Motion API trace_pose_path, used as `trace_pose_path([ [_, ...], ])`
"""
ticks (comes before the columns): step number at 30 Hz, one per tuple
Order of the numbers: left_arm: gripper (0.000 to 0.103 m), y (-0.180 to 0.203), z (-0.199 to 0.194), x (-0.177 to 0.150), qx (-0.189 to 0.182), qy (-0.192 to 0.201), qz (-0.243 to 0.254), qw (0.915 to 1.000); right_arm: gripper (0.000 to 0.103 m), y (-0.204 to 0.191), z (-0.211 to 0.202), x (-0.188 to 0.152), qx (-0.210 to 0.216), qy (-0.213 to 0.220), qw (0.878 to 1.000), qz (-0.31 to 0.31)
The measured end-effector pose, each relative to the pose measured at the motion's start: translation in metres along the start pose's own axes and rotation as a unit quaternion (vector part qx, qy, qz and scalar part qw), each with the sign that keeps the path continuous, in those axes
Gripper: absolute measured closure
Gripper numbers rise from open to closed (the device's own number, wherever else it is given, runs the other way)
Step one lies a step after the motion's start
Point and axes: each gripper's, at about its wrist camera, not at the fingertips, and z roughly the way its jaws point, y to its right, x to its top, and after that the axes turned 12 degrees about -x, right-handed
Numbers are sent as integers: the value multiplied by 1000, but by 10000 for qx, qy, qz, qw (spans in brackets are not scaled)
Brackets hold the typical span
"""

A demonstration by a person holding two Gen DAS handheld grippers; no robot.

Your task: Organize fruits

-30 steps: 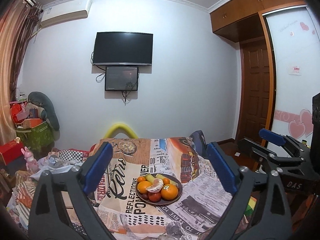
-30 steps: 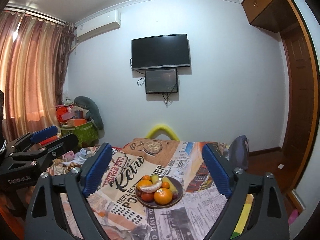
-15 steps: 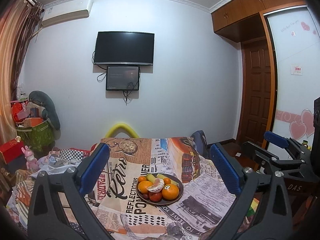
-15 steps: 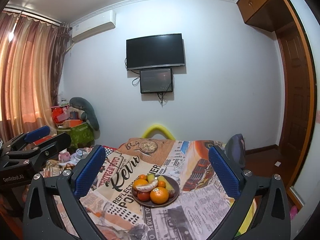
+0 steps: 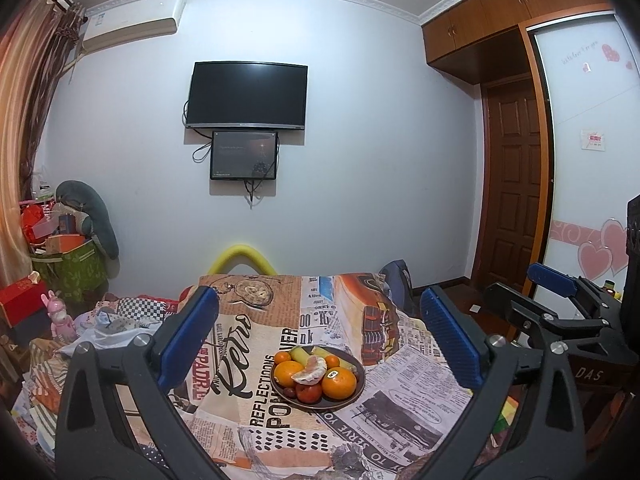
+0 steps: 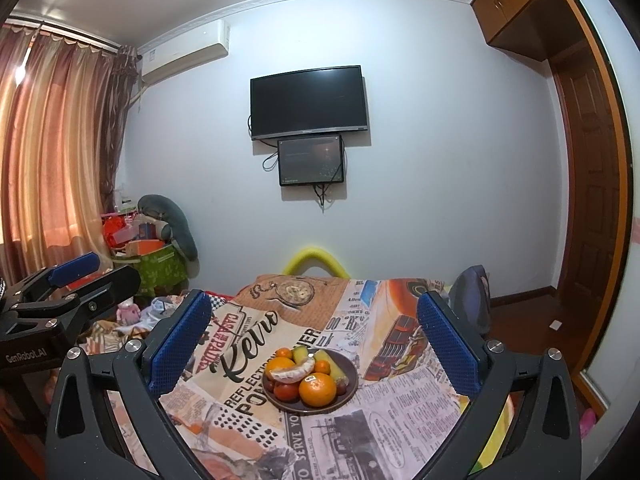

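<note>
A: Left wrist view first. What's there?

B: The left claw (image 5: pixel 320 336) stands wide apart with nothing between its ribbed blue pads (image 5: pixel 188 336); the arms are matte black with silver screws. Past them, well apart from the tips, a dark round plate (image 5: pixel 357 390) sits on the bench (image 5: pixel 248 396), which is draped in a printed cloth of newspaper text and retro lettering.

A: And the fruit?

B: Heaped on the plate: a big glossy orange with a sticker (image 5: pixel 339 382), a smaller orange (image 5: pixel 287 373), a peeled citrus showing pale segments (image 5: pixel 310 374), a red tomato (image 5: pixel 309 392), and green-yellow elongated pieces at the back that I cannot name. The right claw (image 5: pixel 560 296) shows at the right edge, seen side-on.

A: Now the right wrist view.

B: The right claw (image 6: pixel 316 340) has just finished spreading and stands fully apart, empty, its blue pads (image 6: pixel 448 348) dimpled. The plate (image 6: pixel 352 388) lies ahead on the same cloth, the stickered orange (image 6: pixel 317 390) nearest, the peeled citrus (image 6: pixel 292 372) curled behind it, two tomatoes (image 6: pixel 286 391) on the left. The left claw (image 6: pixel 76 276) pokes in at the left, black with a blue pad.

A: Anything behind?

B: A flat black television (image 6: pixel 308 102) on the smooth pale wall, a smaller screen (image 6: pixel 311 160) below it, and pleated orange curtains (image 6: pixel 48 152).
</note>
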Motion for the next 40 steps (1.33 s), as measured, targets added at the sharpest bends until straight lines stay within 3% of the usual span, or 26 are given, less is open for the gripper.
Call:
trace_pose_path([
  [40,1,1,6,0,-145,-147,-34,9998,0,1,-1,6,-7,-45,10000,56],
])
